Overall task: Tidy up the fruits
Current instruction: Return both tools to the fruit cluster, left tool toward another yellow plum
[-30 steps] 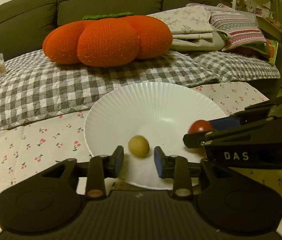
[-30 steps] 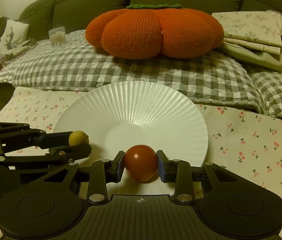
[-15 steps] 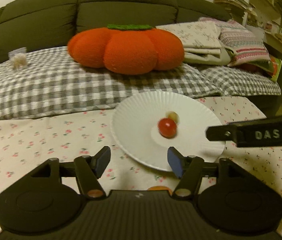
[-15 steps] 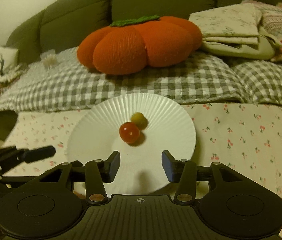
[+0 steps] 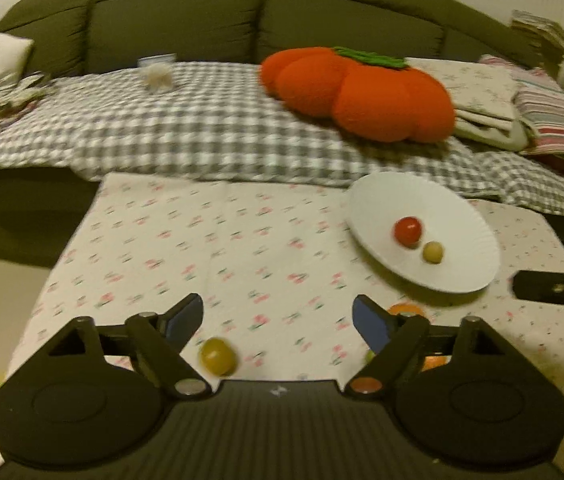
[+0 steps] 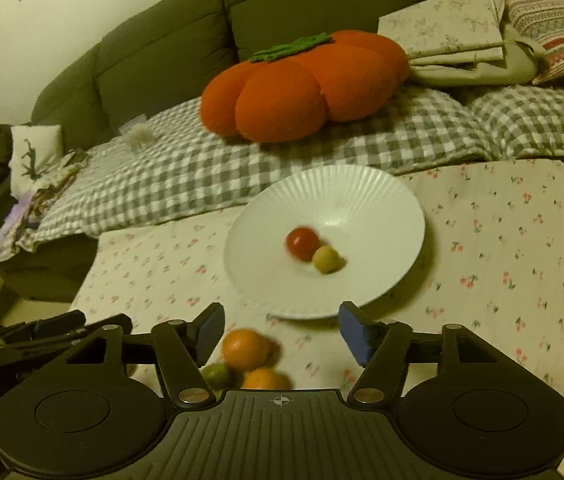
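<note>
Plate (image 6: 386, 200) w/ red tomato (image 6: 302, 243) touching yellow fruit (image 6: 325, 259).

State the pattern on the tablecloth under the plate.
Small red cherries printed on a white tablecloth; clearest in the right wrist view.

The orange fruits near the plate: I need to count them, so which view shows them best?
The right wrist view: two orange fruits lie unobstructed between the open fingers, though blurred. In the left wrist view they are mostly hidden behind the left gripper's finger.
</note>
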`<state>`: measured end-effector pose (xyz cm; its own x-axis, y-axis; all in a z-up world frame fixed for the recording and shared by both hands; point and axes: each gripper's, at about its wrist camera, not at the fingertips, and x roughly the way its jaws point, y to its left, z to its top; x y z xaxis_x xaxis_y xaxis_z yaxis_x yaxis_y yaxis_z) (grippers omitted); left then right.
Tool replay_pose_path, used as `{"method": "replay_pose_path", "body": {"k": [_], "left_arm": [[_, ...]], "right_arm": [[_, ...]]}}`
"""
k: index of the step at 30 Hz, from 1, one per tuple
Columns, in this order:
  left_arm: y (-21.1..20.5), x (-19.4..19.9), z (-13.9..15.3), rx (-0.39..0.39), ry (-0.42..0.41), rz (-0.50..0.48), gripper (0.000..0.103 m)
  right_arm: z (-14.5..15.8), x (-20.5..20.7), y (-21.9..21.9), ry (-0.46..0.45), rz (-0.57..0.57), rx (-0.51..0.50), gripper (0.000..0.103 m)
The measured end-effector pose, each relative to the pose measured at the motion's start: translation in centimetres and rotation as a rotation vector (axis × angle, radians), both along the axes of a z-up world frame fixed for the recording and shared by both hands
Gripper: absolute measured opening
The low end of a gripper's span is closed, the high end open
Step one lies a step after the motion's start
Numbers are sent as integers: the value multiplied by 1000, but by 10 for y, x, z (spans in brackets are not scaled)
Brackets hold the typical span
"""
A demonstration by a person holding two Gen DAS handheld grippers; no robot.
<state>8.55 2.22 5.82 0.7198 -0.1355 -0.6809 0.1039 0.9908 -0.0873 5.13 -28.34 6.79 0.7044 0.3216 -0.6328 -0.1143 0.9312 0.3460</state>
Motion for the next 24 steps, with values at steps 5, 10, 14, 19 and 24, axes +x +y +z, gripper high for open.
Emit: {"method": "replay_pose_path", "body": {"k": [5,10,14,19,24], "left_arm": [[19,-11,0,-7,37,67,88],[31,-14,-10,-2,56,109,88],[35,-15,-17,1,82,113,88],[54,-12,-20,-38,131,162,88],[64,-12,-25,-62,138,189,88]], "right_arm": [[4,-21,6,-1,6,1,81],[-9,-30,7,78,6,27,81],[-13,-35,12,71,12,-31,81],[-17,-39,15,52,27,-57,81],[-23,-35,4,72,-19,-38,81]]}}
